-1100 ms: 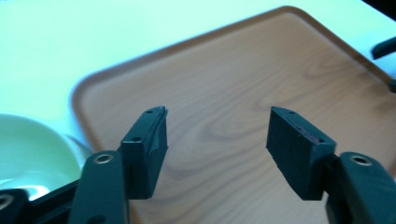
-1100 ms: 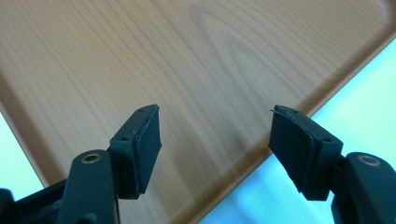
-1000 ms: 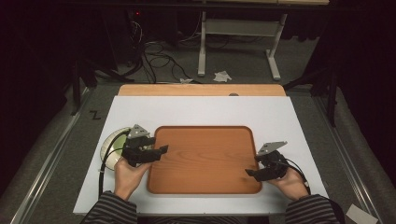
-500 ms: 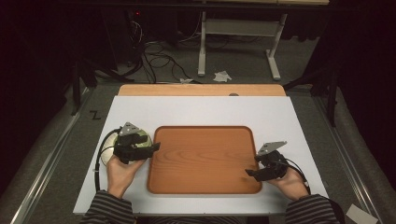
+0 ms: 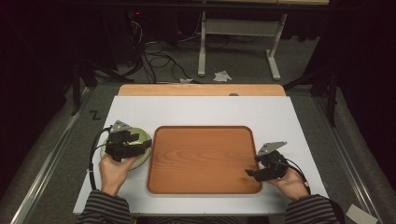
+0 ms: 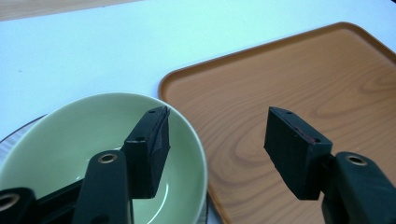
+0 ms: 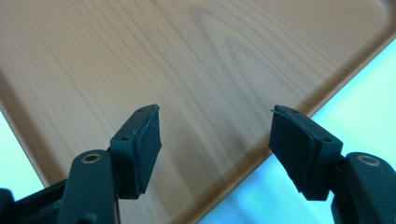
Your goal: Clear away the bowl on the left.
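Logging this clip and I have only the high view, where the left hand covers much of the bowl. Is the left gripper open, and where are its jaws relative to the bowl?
Observer: The left gripper is open. In its own view one jaw hangs over the inside of the green bowl, the other over the wooden tray.
Operator: Is anything in the bowl?
Observer: The part of the inside that shows is bare, glossy green.
Operator: Does it sit straight on the table?
Observer: No, a dark rim of a plate or saucer shows under its left edge.
Operator: And the right gripper?
Observer: The right gripper is open too, with its jaws above the tray's edge.
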